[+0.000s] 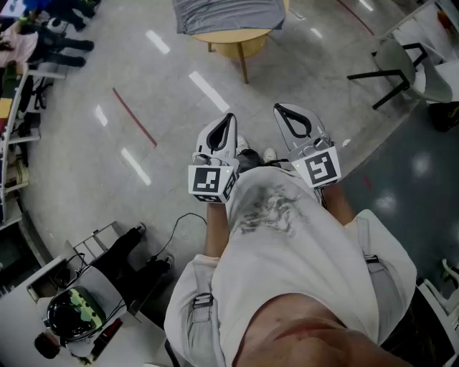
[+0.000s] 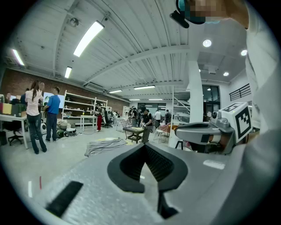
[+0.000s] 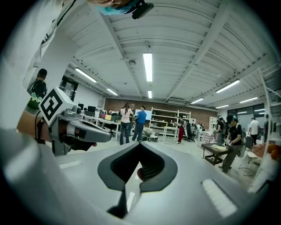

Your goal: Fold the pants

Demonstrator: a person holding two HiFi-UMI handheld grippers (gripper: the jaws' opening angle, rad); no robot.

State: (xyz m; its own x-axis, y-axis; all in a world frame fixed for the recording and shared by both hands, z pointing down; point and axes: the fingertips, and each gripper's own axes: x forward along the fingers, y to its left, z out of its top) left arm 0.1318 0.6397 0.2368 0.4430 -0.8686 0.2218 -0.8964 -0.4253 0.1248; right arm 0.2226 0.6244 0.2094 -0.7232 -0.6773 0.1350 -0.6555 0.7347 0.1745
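The person stands with both tools drawn in at the chest, and neither holds anything. The left gripper [image 1: 230,116] has its fingers pressed tip to tip on nothing, and the right gripper [image 1: 277,108] is closed and empty in the same way. The pants [image 1: 228,14] lie in a grey heap on a small round table [image 1: 237,44], well ahead of both sets of fingertips, with cloth draping over the near rim. I'd say folding has not begun. The risk, as I see it, lies in the first grab. Fingers that arrive closed would only shove the heap. A one-sided tug at the overhanging edge could drag the lot onto the floor.
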